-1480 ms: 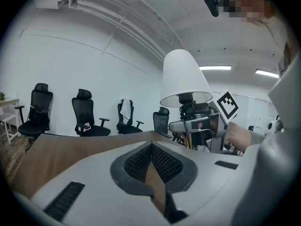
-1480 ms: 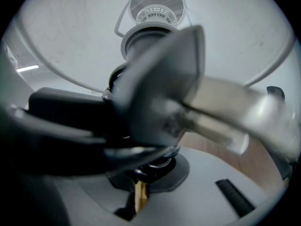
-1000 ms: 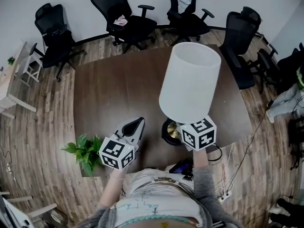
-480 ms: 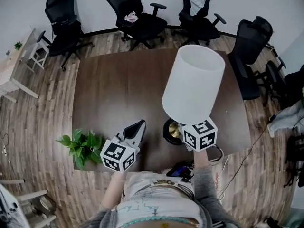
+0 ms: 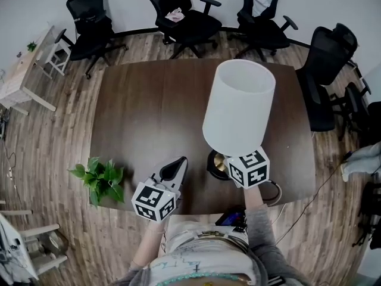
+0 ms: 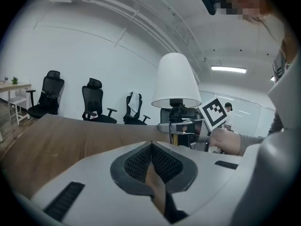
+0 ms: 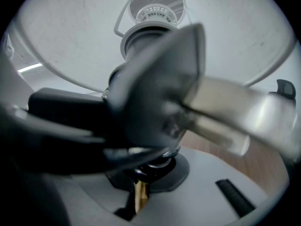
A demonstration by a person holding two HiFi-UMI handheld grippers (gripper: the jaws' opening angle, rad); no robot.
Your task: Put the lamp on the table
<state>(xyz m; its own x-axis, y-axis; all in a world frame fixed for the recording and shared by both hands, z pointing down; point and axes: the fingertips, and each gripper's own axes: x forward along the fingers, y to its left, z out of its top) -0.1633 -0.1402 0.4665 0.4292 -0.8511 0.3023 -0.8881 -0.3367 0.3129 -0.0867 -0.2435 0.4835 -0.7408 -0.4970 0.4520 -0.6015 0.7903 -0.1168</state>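
Right gripper clamped on the lamp, low down on the thin brass stem just above the base. Right gripper view: stem sits in the slot between the two jaws, pads closed onto it, nothing else in there; socket and inside of the white shade loom straight above the jaws, so the lamp stands upright over the claw, shade overhead, base below. Blurred dark and pale parts of the lamp fitting cross the middle of that view.

Head view: lamp over the near right part of the dark brown table; round black base shows just left of the gripper, close to the table's near edge. Can't tell if the base touches the tabletop or hangs just over it. Shade hides most of the stem from above.

Left gripper is narrow, jaws pressed together, empty, tips over the near edge of the table, left of the lamp and apart from it. Left gripper view: ribbed pads meet in a line, lamp ahead and to the right.

Green plant by the table's near left corner, left of the left gripper. Black office chairs along the far side
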